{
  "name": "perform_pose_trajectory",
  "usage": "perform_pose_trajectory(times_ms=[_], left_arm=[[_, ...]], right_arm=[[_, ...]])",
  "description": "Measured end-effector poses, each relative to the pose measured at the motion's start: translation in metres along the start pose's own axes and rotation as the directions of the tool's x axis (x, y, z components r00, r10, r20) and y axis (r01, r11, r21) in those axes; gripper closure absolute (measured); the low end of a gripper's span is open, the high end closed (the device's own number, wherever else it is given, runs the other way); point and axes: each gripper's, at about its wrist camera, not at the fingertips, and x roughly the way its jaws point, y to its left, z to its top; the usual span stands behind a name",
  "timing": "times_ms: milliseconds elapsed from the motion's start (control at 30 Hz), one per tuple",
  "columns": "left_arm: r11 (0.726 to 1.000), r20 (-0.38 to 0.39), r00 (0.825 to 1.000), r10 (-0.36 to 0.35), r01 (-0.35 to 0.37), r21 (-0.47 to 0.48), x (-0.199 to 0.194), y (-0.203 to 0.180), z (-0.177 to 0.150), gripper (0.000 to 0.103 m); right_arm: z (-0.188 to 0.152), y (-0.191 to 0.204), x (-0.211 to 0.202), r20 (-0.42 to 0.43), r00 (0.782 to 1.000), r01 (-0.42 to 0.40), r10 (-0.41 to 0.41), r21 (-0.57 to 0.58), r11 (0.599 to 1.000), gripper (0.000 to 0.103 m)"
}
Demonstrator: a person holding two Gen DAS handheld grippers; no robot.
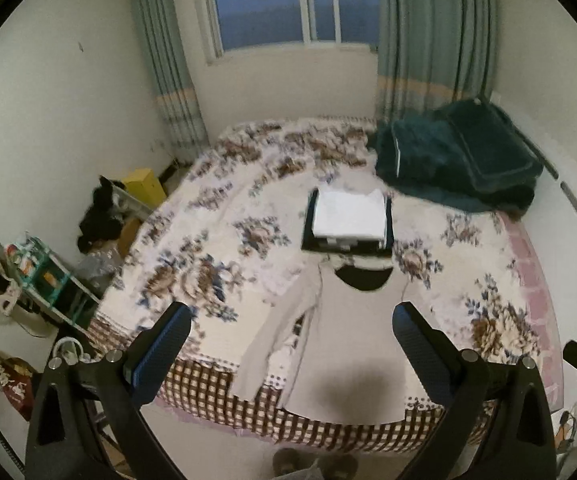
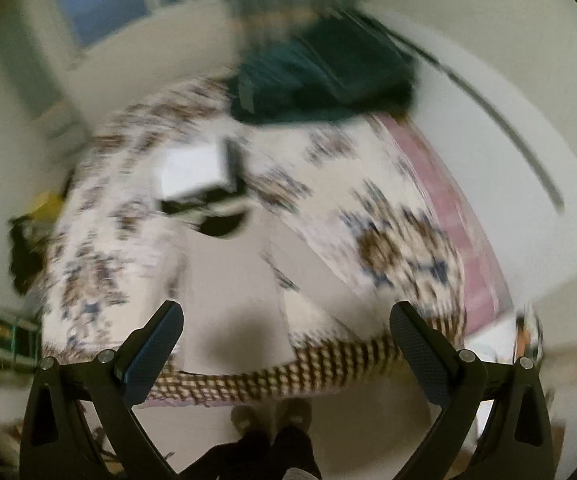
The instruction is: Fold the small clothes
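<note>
Both grippers [image 1: 291, 320] [image 2: 286, 318] agape — shirt [image 1: 348, 344] seemingly flat.

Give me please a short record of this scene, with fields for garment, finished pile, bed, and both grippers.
garment: beige long-sleeved shirt lying flat at the near bed edge, collar toward the window
finished pile: folded white clothes on a dark garment, beyond the collar
bed: floral cover; dark green bedding at the far right
left gripper: open, holding nothing
right gripper: open, holding nothing; view blurred

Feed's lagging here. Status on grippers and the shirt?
Left gripper open, right gripper open, both above bed edge. Grey shirt flat, unfolded, one sleeve crossed. Folded stack beyond collar; nothing blocking.
</note>
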Motion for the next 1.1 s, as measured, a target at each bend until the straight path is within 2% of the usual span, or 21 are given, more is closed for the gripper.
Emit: perform_pose_trajectory(times_ms=[100,233,367,433,500,600,633,700,767,833,867,900,933,1000,1100], left_arm=[[0.999,-0.059,0.998,0.036,-0.034,0.034,0.054,-0.015,-0.020,0.000],[0.990,-0.151,0.983,0.100,-0.083,0.117,0.139,-0.033,-0.064,0.000],[0.976,-0.230,0.959,0.167,-0.128,0.175,0.219,-0.045,-0.108,0.000],[0.972,-0.286,0.939,0.190,-0.138,0.193,0.264,-0.050,-0.132,0.000],[0.966,-0.318,0.924,0.214,-0.152,0.210,0.303,-0.053,-0.152,0.000],[0.966,-0.361,0.907,0.216,-0.144,0.215,0.348,-0.058,-0.174,0.000],[0.966,-0.374,0.902,0.214,-0.138,0.219,0.364,-0.058,-0.181,0.000],[0.966,-0.391,0.897,0.208,-0.125,0.228,0.390,-0.061,-0.189,0.000],[0.967,-0.391,0.900,0.193,-0.107,0.231,0.412,-0.062,-0.192,0.000],[0.969,-0.396,0.901,0.176,-0.088,0.230,0.428,-0.062,-0.193,0.000],[0.970,-0.399,0.902,0.166,-0.078,0.228,0.433,-0.061,-0.193,0.000],[0.972,-0.403,0.902,0.153,-0.063,0.227,0.439,-0.062,-0.192,0.000],[0.973,-0.411,0.901,0.141,-0.049,0.227,0.444,-0.061,-0.190,0.000],[0.973,-0.415,0.902,0.121,-0.025,0.230,0.451,-0.061,-0.185,0.000],[0.971,-0.389,0.917,0.092,0.004,0.240,0.457,-0.057,-0.173,0.000]], right_arm=[[-0.009,-0.064,0.088,-0.109,0.994,0.035,-0.020,0.141,0.989,0.000],[-0.037,-0.151,0.215,-0.229,0.973,0.100,-0.031,0.294,0.950,0.000],[-0.079,-0.228,0.335,-0.308,0.951,0.161,-0.013,0.461,0.873,0.000],[-0.101,-0.254,0.388,-0.325,0.944,0.139,0.062,0.562,0.816,0.000],[-0.119,-0.272,0.433,-0.302,0.942,0.092,0.147,0.654,0.751,0.003],[-0.137,-0.279,0.478,-0.275,0.943,0.065,0.189,0.707,0.704,0.004],[-0.142,-0.281,0.492,-0.275,0.942,0.070,0.192,0.720,0.691,0.008],[-0.152,-0.281,0.513,-0.279,0.940,0.079,0.198,0.741,0.667,0.018],[-0.158,-0.278,0.520,-0.267,0.950,0.095,0.164,0.744,0.661,0.023],[-0.162,-0.272,0.518,-0.264,0.957,0.121,0.118,0.735,0.668,0.040],[-0.164,-0.269,0.516,-0.249,0.962,0.112,0.110,0.732,0.672,0.058],[-0.165,-0.266,0.513,-0.238,0.965,0.100,0.113,0.729,0.678,0.084],[-0.166,-0.262,0.509,-0.231,0.966,0.091,0.115,0.722,0.686,0.095],[-0.163,-0.257,0.497,-0.206,0.973,0.076,0.103,0.710,0.700,0.097],[-0.154,-0.265,0.468,-0.149,0.988,0.077,0.040,0.699,0.711,0.097]])
